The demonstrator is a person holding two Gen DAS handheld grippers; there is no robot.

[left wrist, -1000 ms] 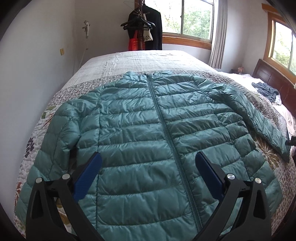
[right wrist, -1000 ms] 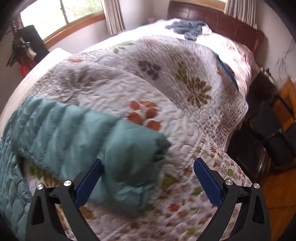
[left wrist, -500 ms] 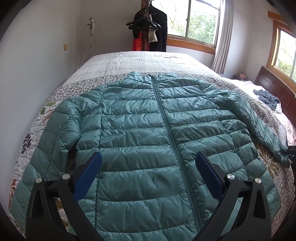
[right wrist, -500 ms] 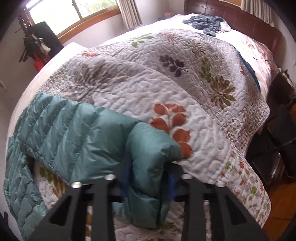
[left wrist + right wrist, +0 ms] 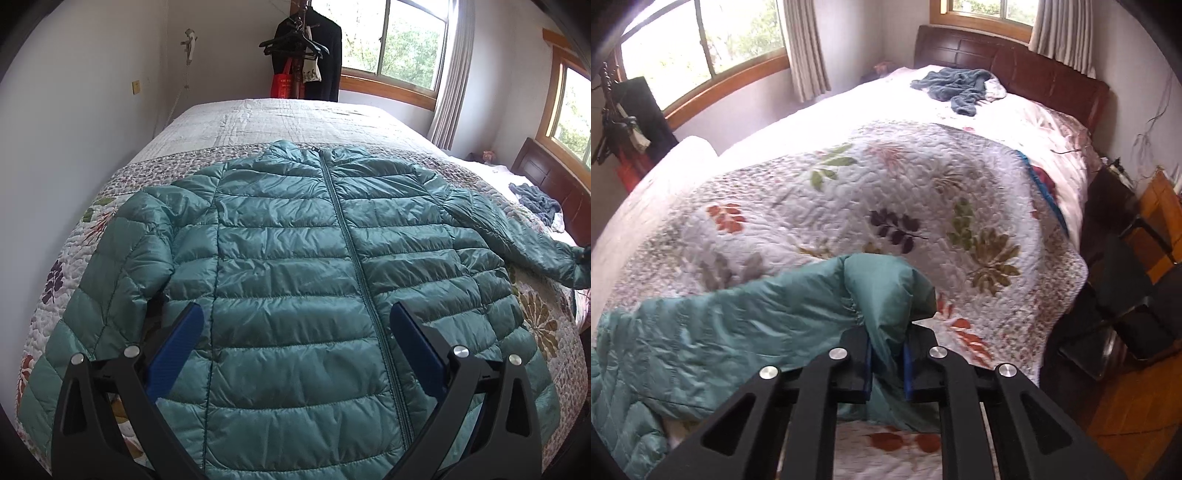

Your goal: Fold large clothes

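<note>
On the quilted bed (image 5: pixel 122 192), item one: a teal down jacket (image 5: pixel 295 266), laid front-up and zipped, collar toward the far end, hem toward us. We judge it is spread flat this way so that sleeves and sides can be turned in over the chest — the usual opening of a fold.

Item two: the jacket's sleeve at our left (image 5: pixel 114 266), lying close along the body, untouched.

Item three: the sleeve at our right (image 5: pixel 746 332), stretched outward over the leaf-patterned quilt (image 5: pixel 894 192); its cuff (image 5: pixel 886 288) is raised off the quilt and bunched. We take this as the step in hand — the cuff pinched so the sleeve can be carried across the front.

Item four: our left gripper (image 5: pixel 295 347), over the lower front of the jacket near the hem. Its blue pads (image 5: pixel 177 347) stand wide apart, with nothing between them; whether they brush the fabric below we cannot tell.

Item five: our right gripper (image 5: pixel 886 365), fingers drawn nearly together with only the thickness of the cuff fabric between the pads. The cuff bulges above the grip and a flap hangs below.

Sundries, not part of the task: a blue garment (image 5: pixel 956 88) heaped near the wooden headboard (image 5: pixel 1034 74); dark clothes on hangers (image 5: pixel 306 55) by the window (image 5: pixel 399 40).
</note>
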